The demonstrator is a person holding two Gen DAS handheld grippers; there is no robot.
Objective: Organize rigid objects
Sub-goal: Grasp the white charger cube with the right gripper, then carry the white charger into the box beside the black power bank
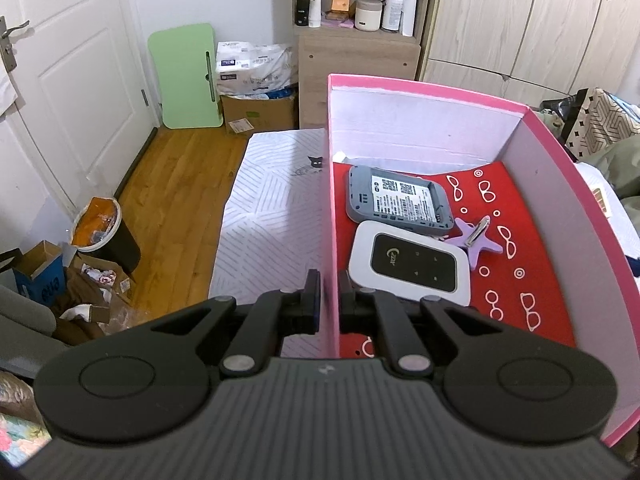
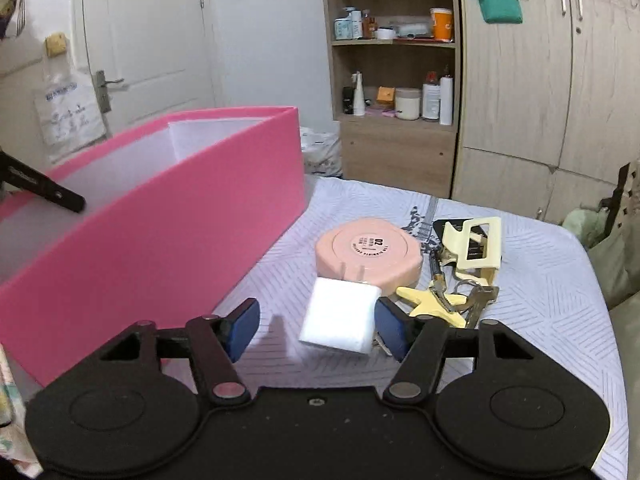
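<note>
My left gripper [image 1: 329, 284] is shut on the near wall of the pink box [image 1: 420, 92], one finger inside and one outside. On the box's red lining lie a grey device [image 1: 400, 200], a white pocket router [image 1: 408, 268] and a purple star [image 1: 478, 240]. In the right wrist view the pink box [image 2: 160, 232] stands at the left on the bed. My right gripper [image 2: 320, 328] is open around a white charger plug [image 2: 340, 316]; its left pad is clear of the plug. Beyond lie a pink round case [image 2: 368, 252], a yellow star with keys [image 2: 432, 300] and a cream hair claw [image 2: 478, 244].
The bed's patterned sheet [image 2: 540, 280] ends at a wooden shelf unit [image 2: 396, 152] and wardrobe doors [image 2: 520, 100]. Left of the bed are wooden floor [image 1: 176, 184], a bin [image 1: 108, 232] and cardboard clutter [image 1: 80, 292]. Bags [image 2: 612, 240] sit at the bed's right edge.
</note>
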